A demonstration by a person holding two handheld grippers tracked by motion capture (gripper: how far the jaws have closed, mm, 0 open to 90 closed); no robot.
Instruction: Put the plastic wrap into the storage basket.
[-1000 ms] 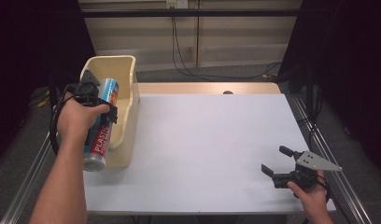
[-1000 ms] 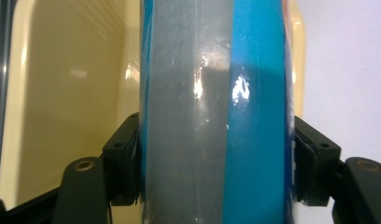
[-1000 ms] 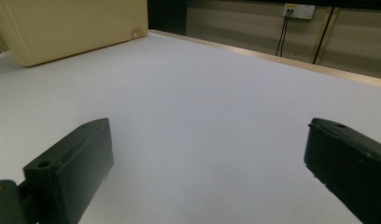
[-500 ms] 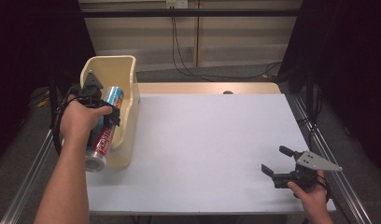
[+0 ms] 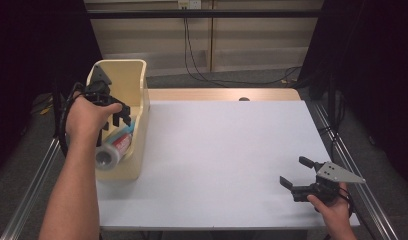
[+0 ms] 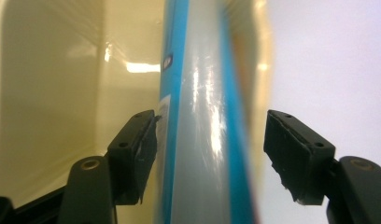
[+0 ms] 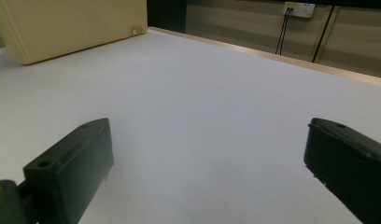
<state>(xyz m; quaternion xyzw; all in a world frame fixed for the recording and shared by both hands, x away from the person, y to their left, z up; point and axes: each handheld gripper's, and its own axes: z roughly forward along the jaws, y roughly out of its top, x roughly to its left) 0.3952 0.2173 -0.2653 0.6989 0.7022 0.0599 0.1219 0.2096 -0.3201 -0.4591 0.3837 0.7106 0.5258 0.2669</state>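
Seemingly unclamped, left gripper (image 5: 119, 114) astride bin's (image 5: 137, 150) can (image 5: 114, 147).

high view: fixed above person's side, looks fwd + down over whole white table (image 5: 217, 150). left gripper view: rides gripper, very close, looks into cream bin (image 6: 53, 93) past a blurred blue can (image 6: 202, 116). right gripper view: low over table (image 7: 202, 107), faces across toward bin (image 7: 72, 25) + back wall. all three share bin and tabletop.
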